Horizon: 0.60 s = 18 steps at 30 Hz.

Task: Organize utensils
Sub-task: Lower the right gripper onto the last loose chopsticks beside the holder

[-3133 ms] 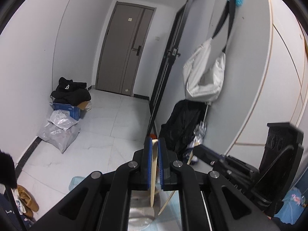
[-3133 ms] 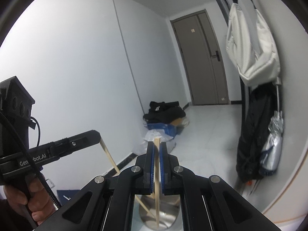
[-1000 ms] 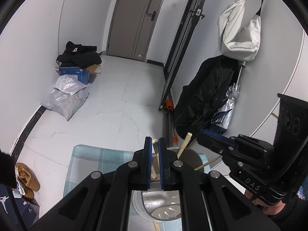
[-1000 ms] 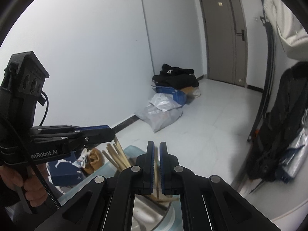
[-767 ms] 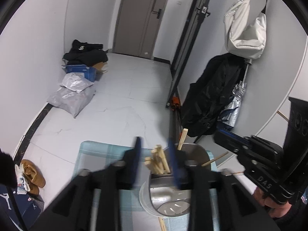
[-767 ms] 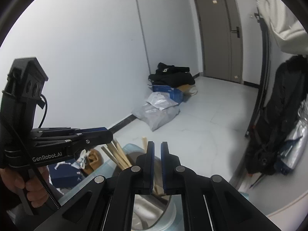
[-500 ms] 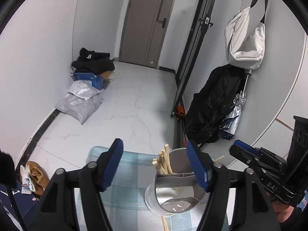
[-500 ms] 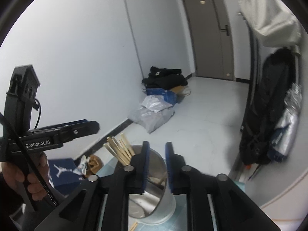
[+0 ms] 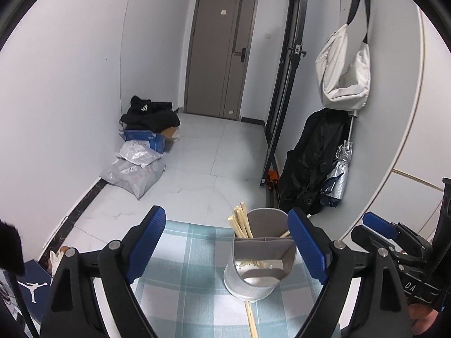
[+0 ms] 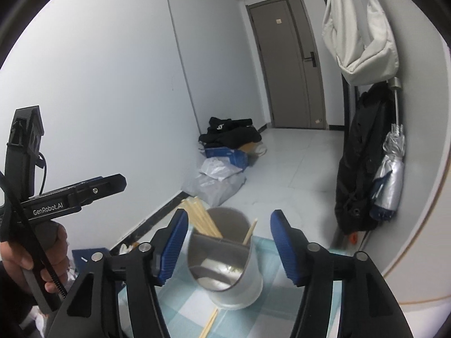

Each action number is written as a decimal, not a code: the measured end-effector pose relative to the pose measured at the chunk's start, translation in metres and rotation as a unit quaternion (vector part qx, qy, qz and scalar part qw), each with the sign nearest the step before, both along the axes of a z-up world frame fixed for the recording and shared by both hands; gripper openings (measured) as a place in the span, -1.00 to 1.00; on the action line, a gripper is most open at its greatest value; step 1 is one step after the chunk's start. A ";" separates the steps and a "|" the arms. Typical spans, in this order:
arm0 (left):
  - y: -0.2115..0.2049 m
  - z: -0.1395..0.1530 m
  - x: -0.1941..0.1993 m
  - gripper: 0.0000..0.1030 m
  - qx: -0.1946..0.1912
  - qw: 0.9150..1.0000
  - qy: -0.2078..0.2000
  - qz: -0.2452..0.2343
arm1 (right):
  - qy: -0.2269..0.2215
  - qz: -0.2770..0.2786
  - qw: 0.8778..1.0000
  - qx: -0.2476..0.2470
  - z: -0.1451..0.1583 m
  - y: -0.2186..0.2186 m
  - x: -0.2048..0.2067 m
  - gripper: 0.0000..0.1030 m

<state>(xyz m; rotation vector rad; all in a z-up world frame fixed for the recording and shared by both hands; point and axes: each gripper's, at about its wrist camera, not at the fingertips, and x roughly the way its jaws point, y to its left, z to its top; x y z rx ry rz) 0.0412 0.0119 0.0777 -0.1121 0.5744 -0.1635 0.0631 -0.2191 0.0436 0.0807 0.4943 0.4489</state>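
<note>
The left gripper (image 9: 227, 245) has just been spreading its blue-padded fingers (image 9: 146, 242), which stand wide apart and grip nothing; the right gripper (image 10: 229, 246) has likewise been opening, its fingers (image 10: 172, 249) apart and clear of the holder. The metal utensil holder (image 9: 260, 264) stands upright on the checked cloth (image 9: 186, 281) of the worktop; a bundle of wooden chopsticks (image 9: 241, 224) leans in its left compartment; a loose chopstick (image 9: 251, 319) lies on the cloth just before its base.
</note>
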 end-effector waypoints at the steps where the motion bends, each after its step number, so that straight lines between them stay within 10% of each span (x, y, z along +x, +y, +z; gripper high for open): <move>1: 0.001 0.001 -0.002 0.69 0.001 1.000 -0.001 0.002 | -0.001 -0.001 1.000 0.000 0.000 0.000 -0.004 0.18; 18: 0.000 -0.013 -0.054 0.86 -0.012 1.000 -0.028 0.000 | -0.008 -0.026 1.000 0.008 -0.018 0.007 -0.073 0.50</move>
